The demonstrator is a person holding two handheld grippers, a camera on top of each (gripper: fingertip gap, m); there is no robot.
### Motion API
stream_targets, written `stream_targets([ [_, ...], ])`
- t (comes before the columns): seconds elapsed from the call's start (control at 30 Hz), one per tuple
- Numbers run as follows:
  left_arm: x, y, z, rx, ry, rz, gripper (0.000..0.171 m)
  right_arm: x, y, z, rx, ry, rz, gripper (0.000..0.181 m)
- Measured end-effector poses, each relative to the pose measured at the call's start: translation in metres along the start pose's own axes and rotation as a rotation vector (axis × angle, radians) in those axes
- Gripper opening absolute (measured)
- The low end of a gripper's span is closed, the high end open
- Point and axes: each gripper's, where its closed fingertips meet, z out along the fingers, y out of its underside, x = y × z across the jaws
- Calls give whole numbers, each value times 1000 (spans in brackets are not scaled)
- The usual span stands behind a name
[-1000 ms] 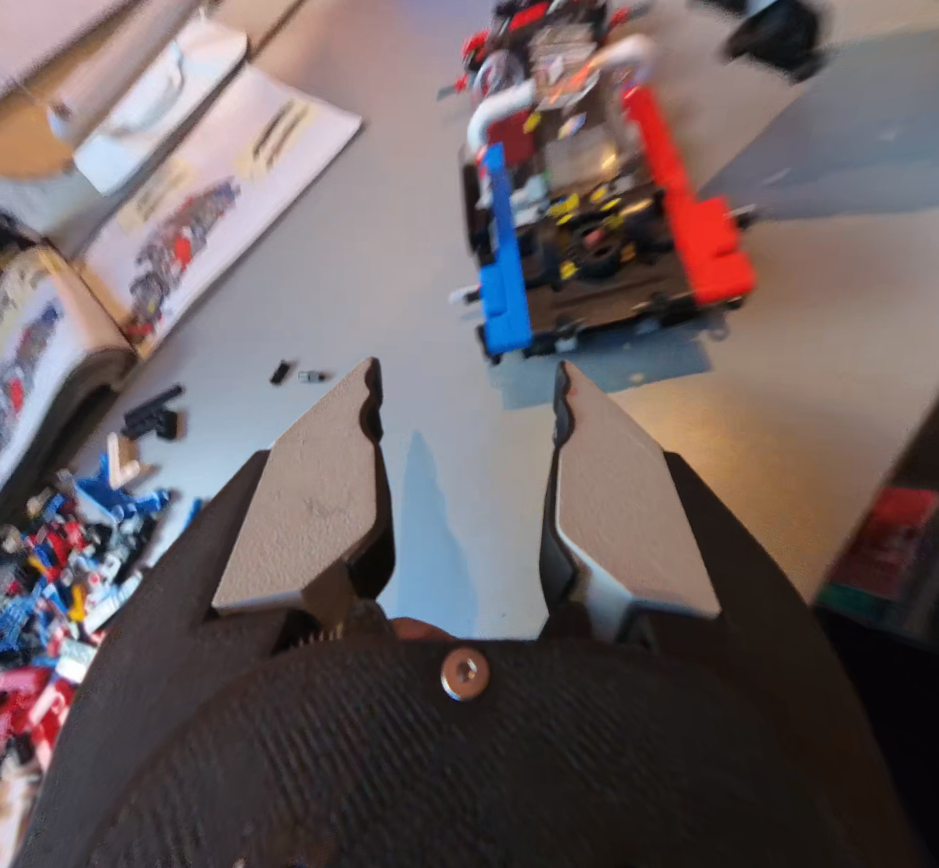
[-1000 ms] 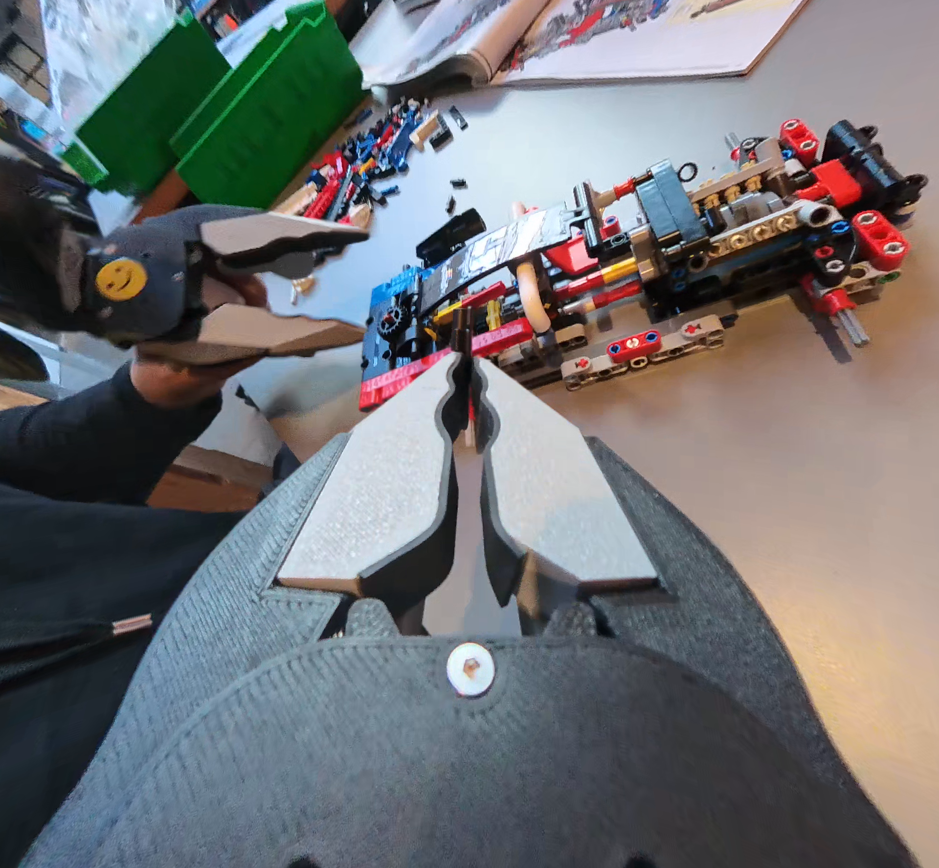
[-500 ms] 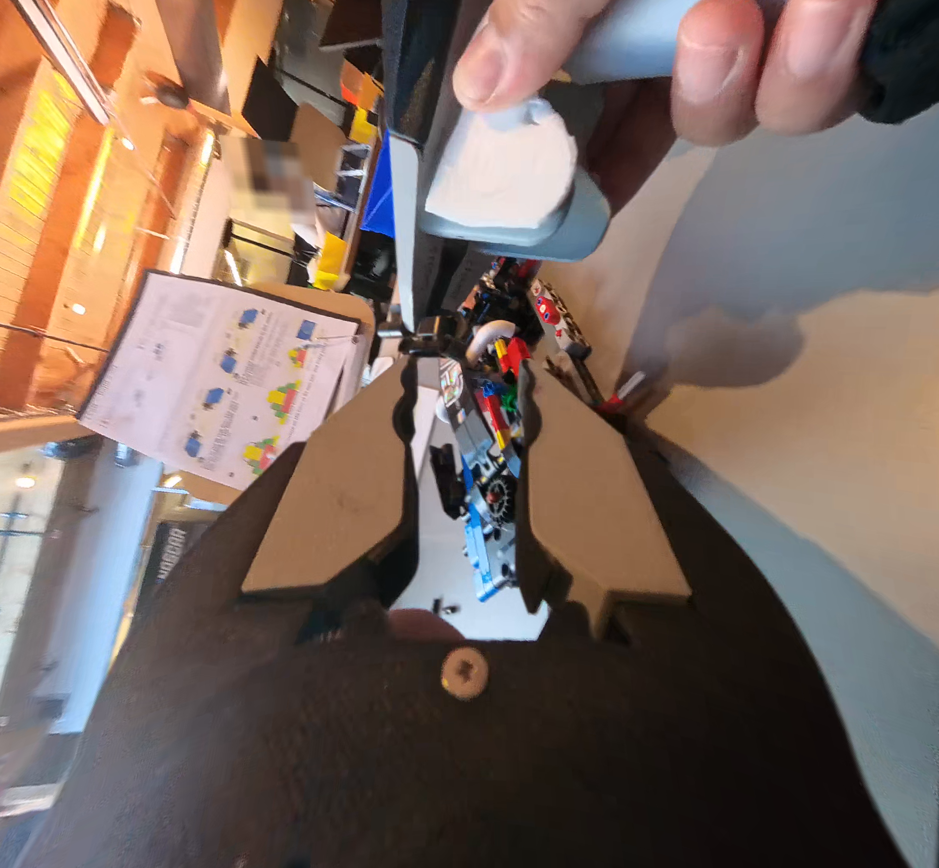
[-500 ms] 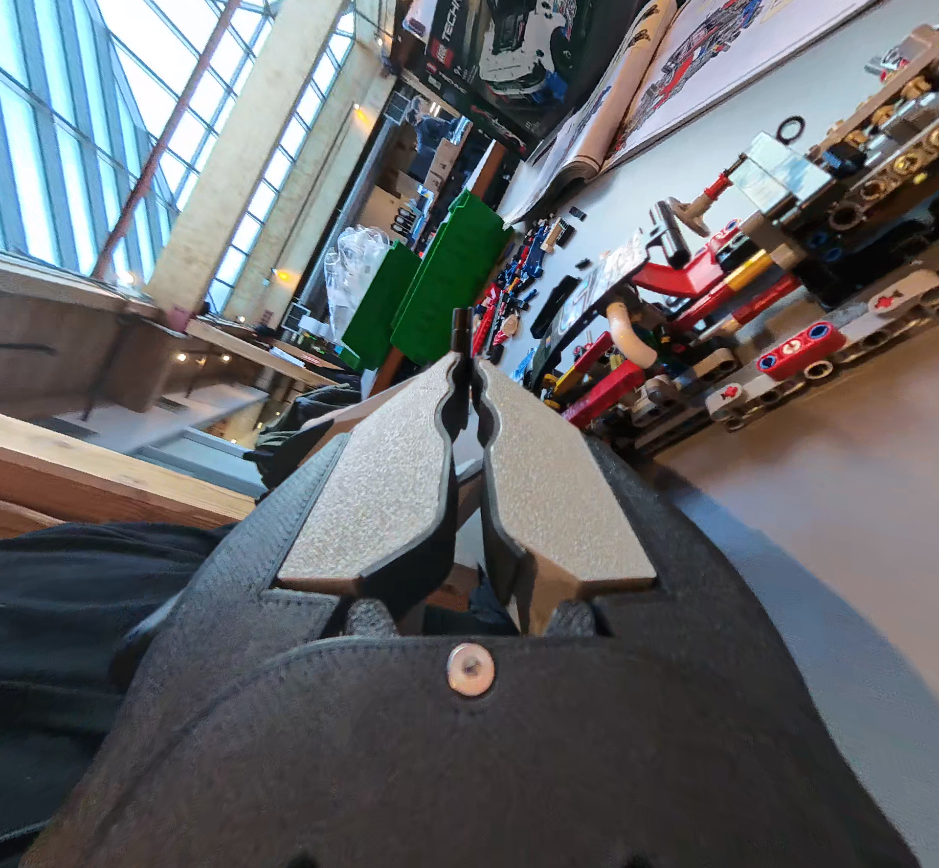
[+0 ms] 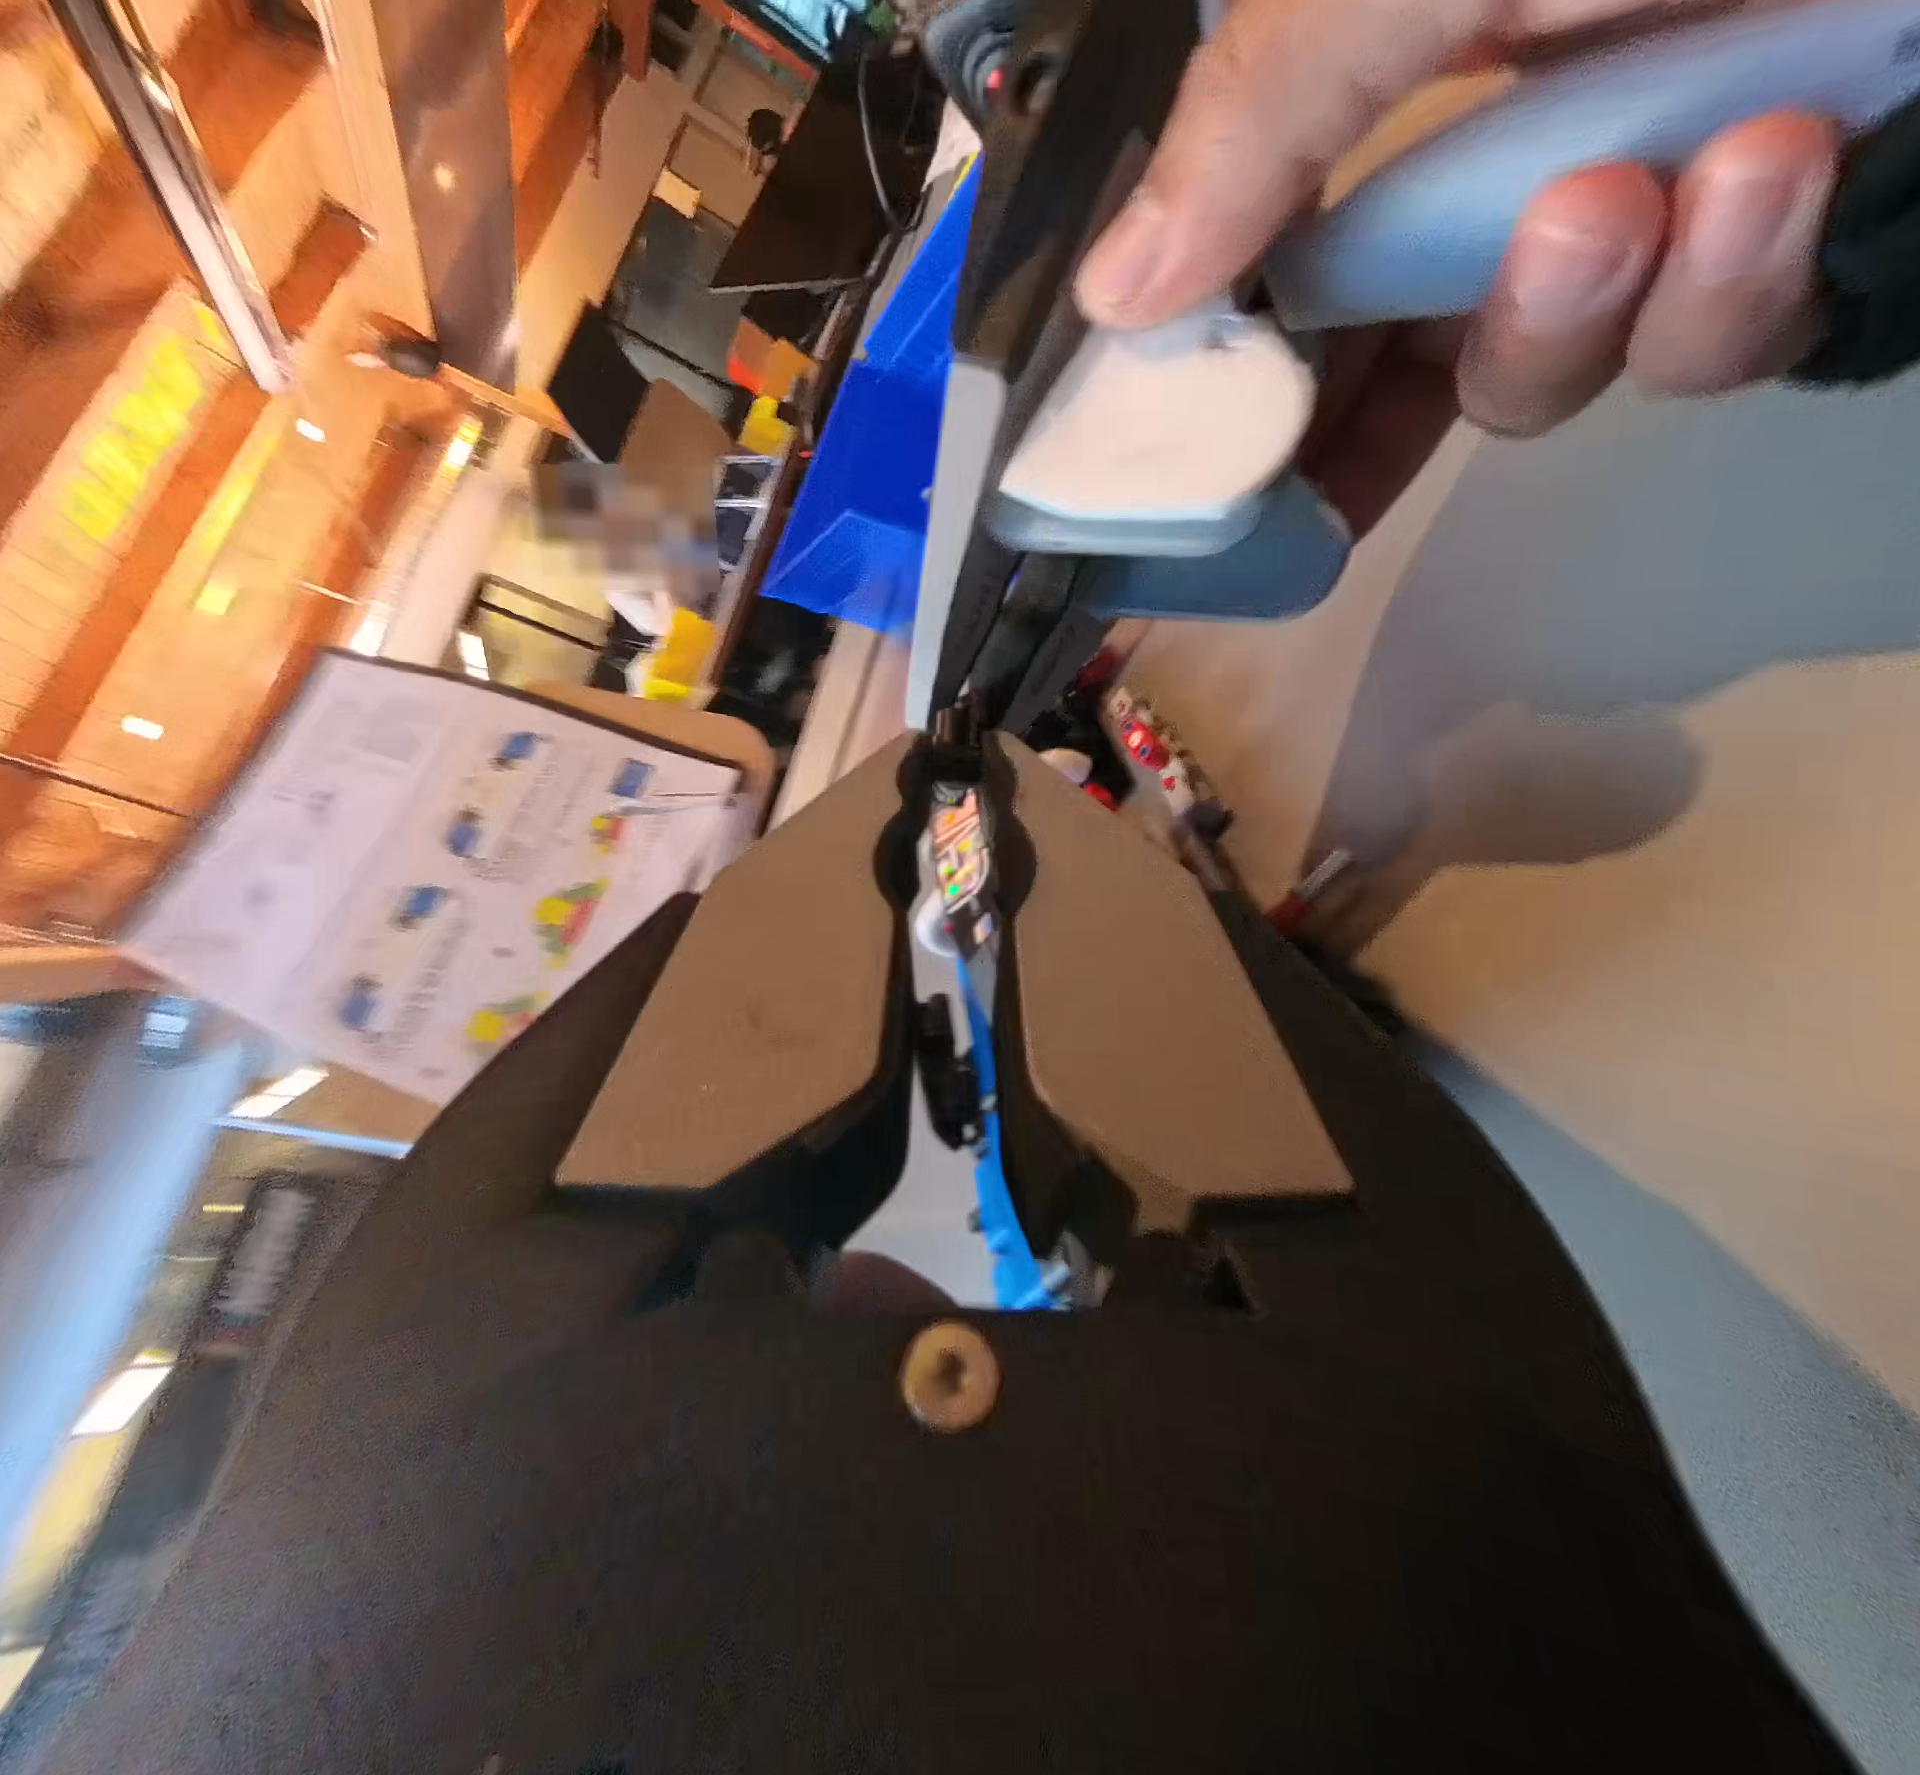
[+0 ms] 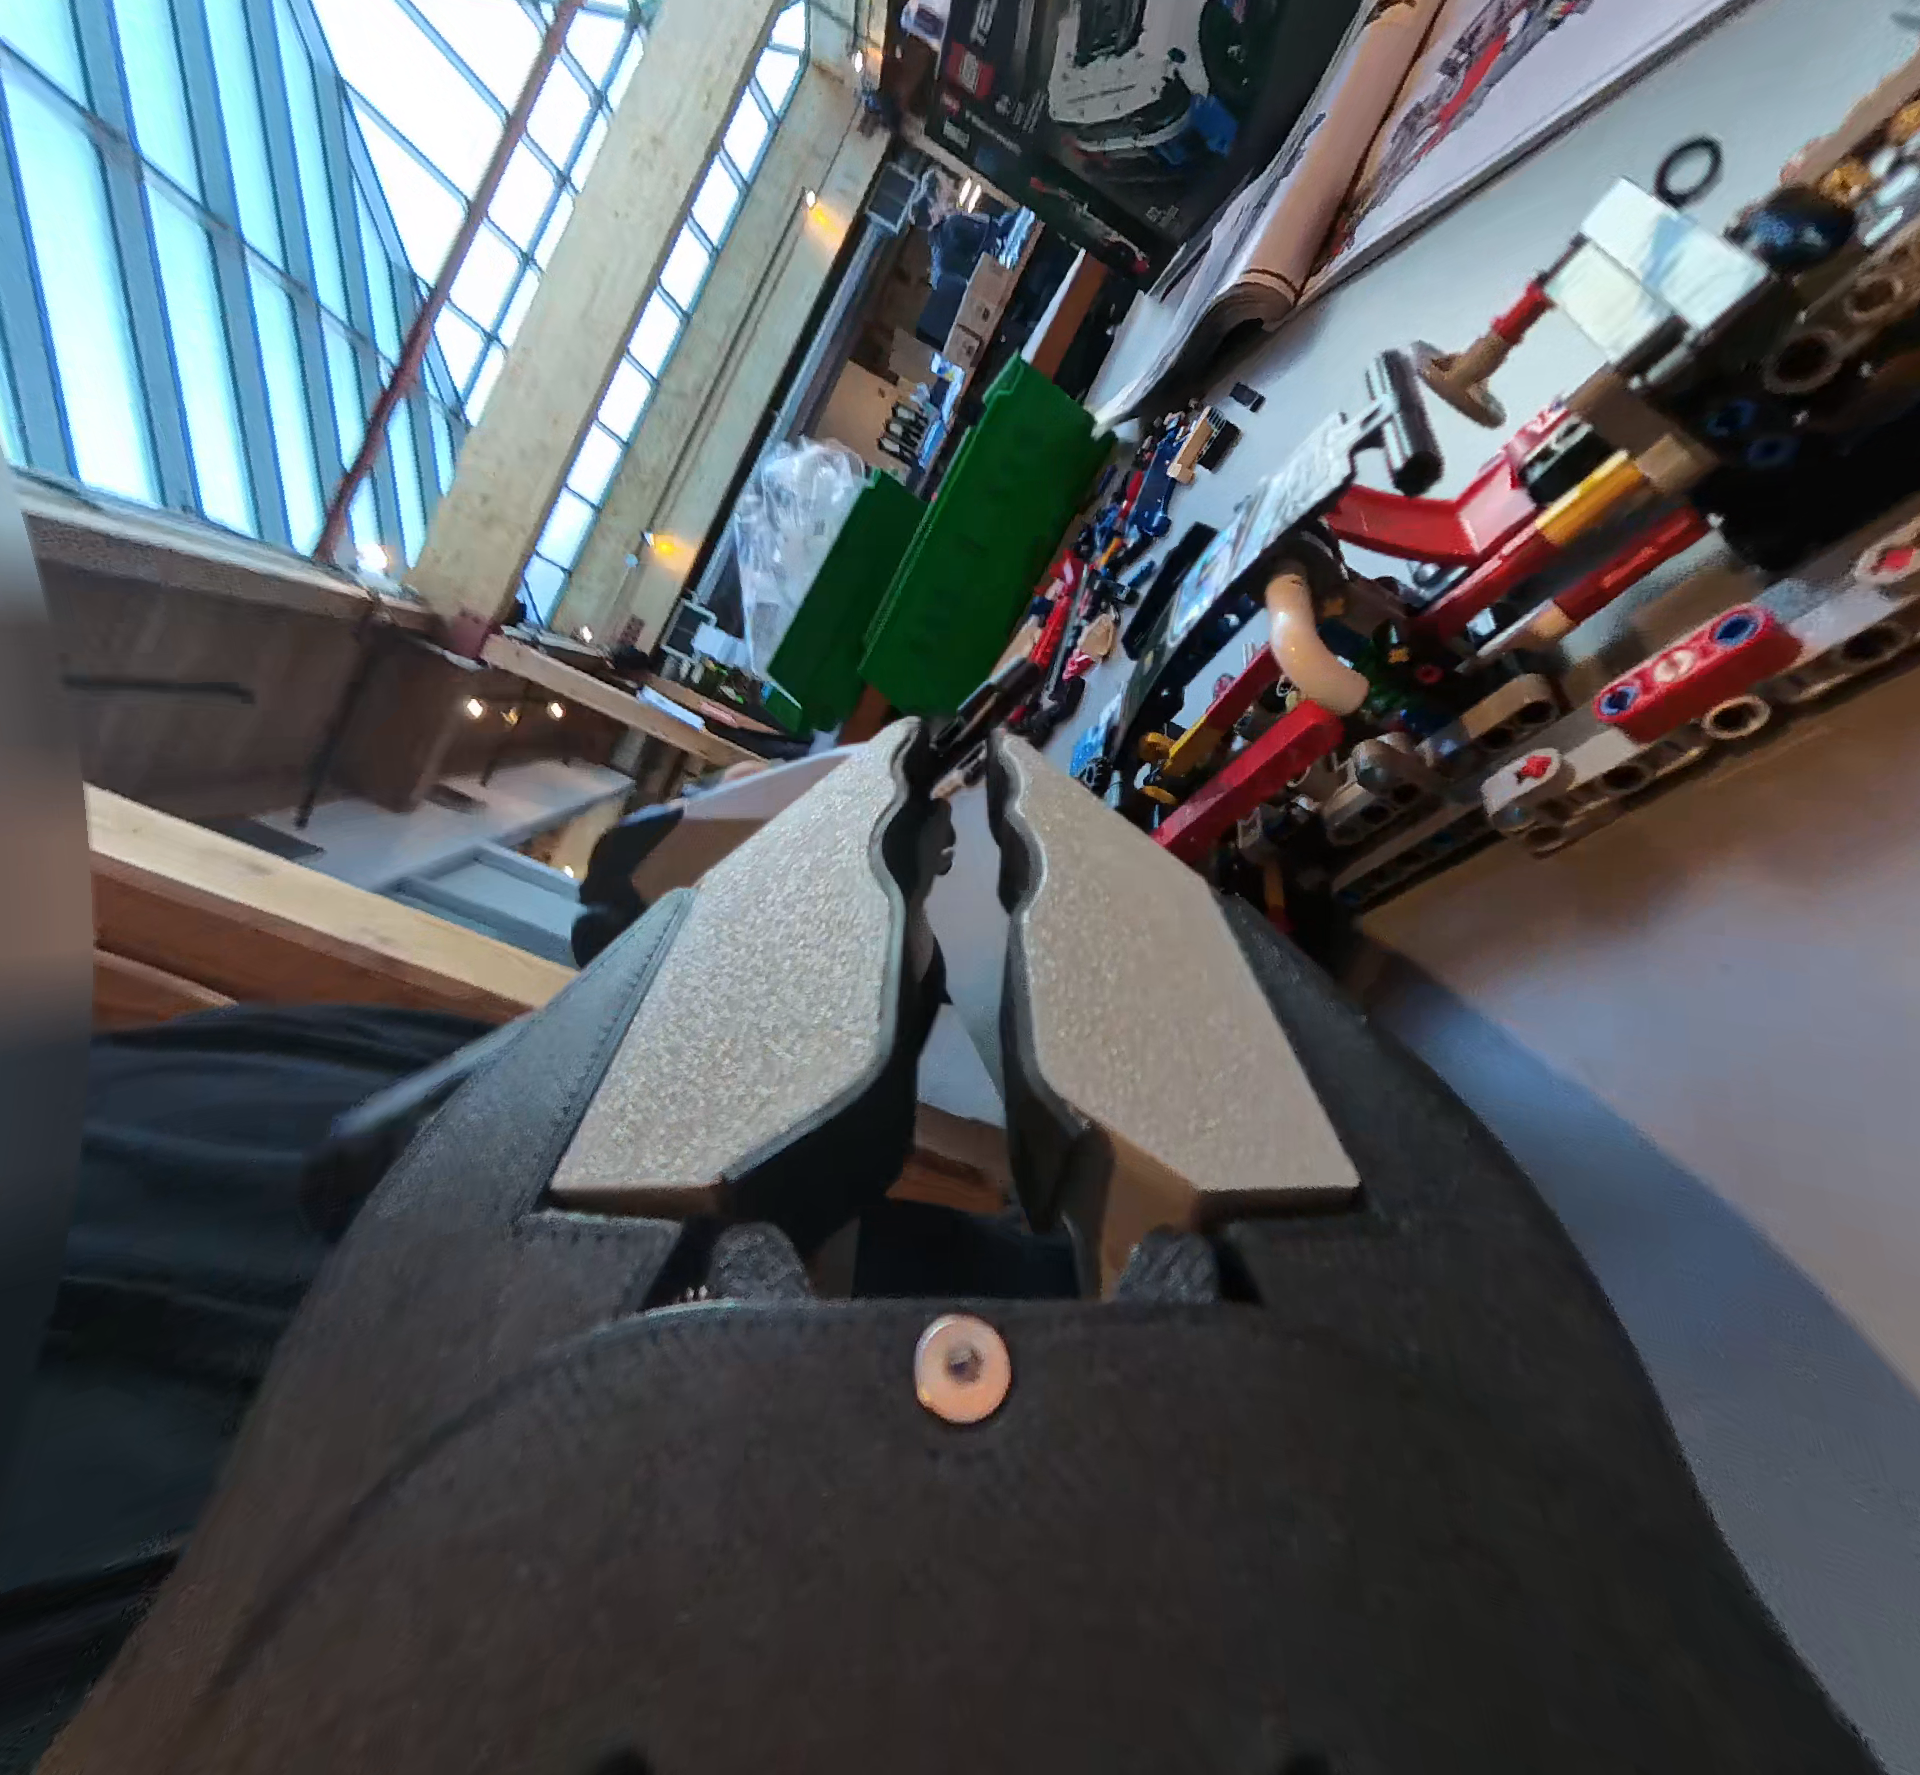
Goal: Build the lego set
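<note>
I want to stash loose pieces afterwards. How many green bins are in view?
2. Both green bins stand side by side at the table's far end: one, the other nearer the loose pieces. More may be hidden.

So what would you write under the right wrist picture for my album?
The right gripper pinches a small black piece beside the half-built lego car on the grey table, green bins behind.

Grainy matt grey pads (image 6: 758, 987) on right tool. Glossy red, black plastic lego chassis (image 6: 1538, 603), right. Smooth matt grey desk (image 6: 1621, 977). Ribbed green plastic bins (image 6: 966, 572), centre.
</note>
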Motion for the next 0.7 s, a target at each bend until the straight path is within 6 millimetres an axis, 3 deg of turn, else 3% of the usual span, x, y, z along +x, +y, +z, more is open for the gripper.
stream_targets([
  [0.1,-8,-4,-5,77,87,-282,5,-18,-2,-15,-74,-68,-171,13],
  [0.17,-10,-7,-7,138,208,-543,5,-10,-7,-25,-119,28,-355,27],
  [0.2,-11,-10,-8,172,285,-683,5,-9,-9,-29,-149,65,-457,25],
  [0.3,-17,-22,-13,298,528,-1102,6,-16,-12,-30,-262,124,-704,31],
  [0.37,-25,-28,-16,388,621,-1280,6,-25,-6,-25,-351,95,-829,25],
  [0.5,-25,-27,-17,412,640,-1359,6,-28,4,-17,-473,52,-943,8],
  [0.7,-24,-25,-22,416,645,-1349,6,-32,10,-12,-510,-43,-944,6],
])
